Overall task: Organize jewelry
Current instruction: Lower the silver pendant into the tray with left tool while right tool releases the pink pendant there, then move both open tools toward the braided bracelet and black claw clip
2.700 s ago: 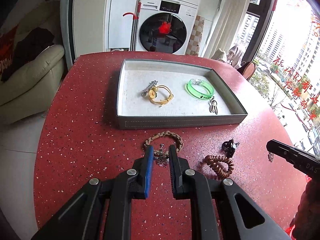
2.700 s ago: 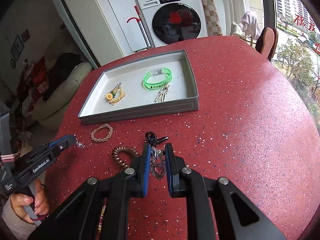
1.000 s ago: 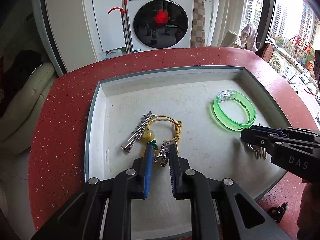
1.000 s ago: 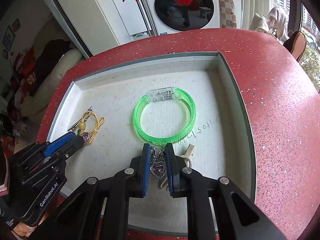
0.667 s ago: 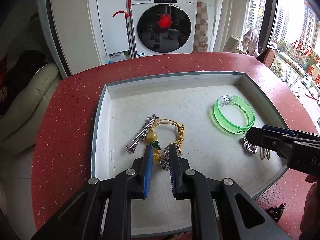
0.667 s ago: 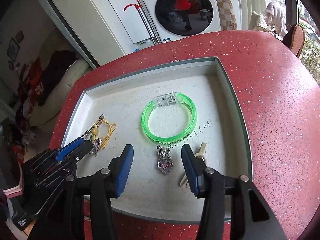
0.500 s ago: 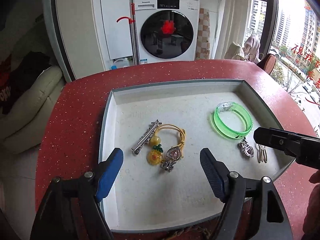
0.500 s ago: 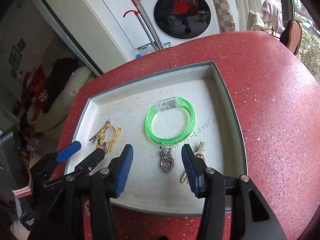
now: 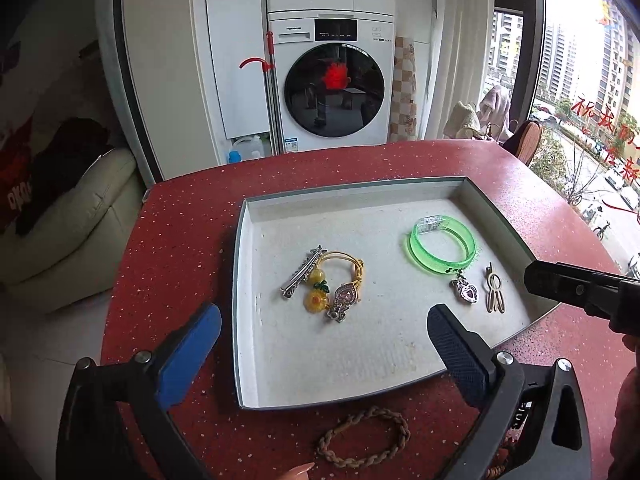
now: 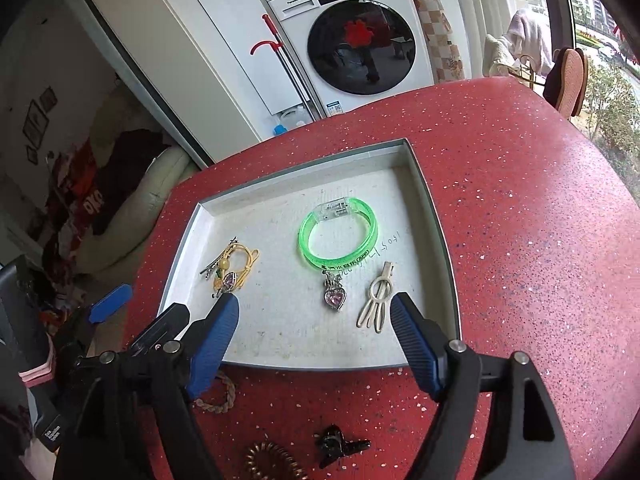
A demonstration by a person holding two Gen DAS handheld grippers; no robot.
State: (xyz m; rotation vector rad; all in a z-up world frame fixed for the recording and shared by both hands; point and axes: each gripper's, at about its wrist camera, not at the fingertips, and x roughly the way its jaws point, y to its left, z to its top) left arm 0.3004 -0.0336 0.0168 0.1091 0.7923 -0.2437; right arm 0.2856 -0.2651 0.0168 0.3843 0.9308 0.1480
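A grey tray [image 9: 239,280] [image 10: 442,248] on the red table holds a green bangle [image 9: 442,245] [image 10: 338,238], a heart pendant [image 9: 467,291] [image 10: 334,297], a cream clip [image 9: 494,295] [image 10: 376,300], a silver hair clip [image 9: 300,272], a yellow cord bracelet [image 9: 344,268] [image 10: 246,262] and a second pink pendant [image 9: 345,296] [image 10: 229,280]. My left gripper [image 9: 324,344] is open and empty above the tray's near edge. My right gripper [image 10: 314,334] is open and empty, also over the near edge. A braided bracelet [image 9: 364,438] [image 10: 218,394], a brown coil tie [image 10: 272,462] and a black clip [image 10: 338,444] lie on the table outside the tray.
The red table [image 9: 180,240] curves away at left and right. A cream sofa [image 9: 68,216] stands left and a washing machine [image 9: 332,80] behind. A chair [image 10: 568,76] stands at the far right.
Both grippers carried pendants from the table into the tray, opened and let them go, then drew back toward the tray's near edge with jaws wide.
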